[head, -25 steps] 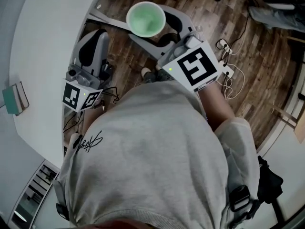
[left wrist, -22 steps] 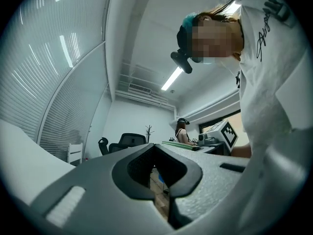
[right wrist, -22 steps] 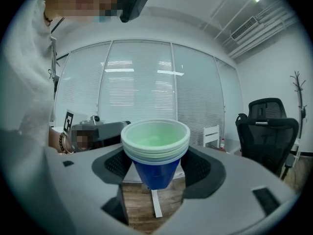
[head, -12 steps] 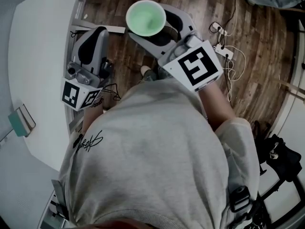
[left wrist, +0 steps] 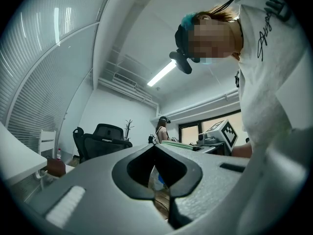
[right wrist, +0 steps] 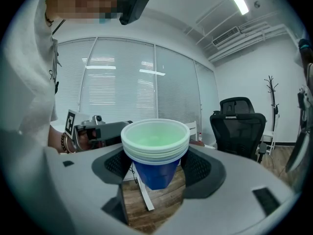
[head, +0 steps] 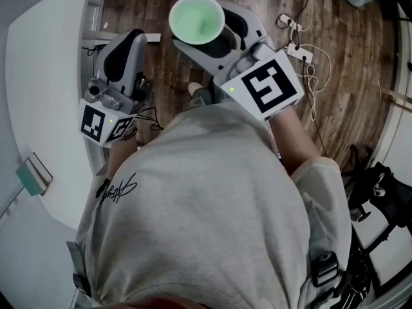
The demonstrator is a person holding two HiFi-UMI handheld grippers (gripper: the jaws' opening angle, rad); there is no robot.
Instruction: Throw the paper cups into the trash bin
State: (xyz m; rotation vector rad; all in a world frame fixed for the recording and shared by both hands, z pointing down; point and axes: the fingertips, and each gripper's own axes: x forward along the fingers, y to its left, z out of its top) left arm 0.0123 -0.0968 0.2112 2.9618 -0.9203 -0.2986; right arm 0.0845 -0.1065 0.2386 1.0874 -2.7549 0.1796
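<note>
Plank flooring point(head: 347, 63) spreads under both tools, and a white table point(head: 45, 76) runs along the outer side of our left gripper point(head: 123, 53). Our grey shirt point(head: 206, 224) fills the lower part of the head view, behind both grippers. We hold the right gripper point(head: 207, 36) out ahead of the body, beside the left one and reaching a little farther forward. Its jaws are clamped on a stack of paper cups point(right wrist: 155, 146). The stack stands upright between the ridged pads, blue outside, pale green inside, mouth up. The left gripper has its jaws pressed together at the tips, with nothing between them. A black office chair point(right wrist: 238, 124) stands beyond the right gripper's right jaw. A white power strip point(head: 297, 51) with cables lies on the floor just right of that gripper's marker cube.
</note>
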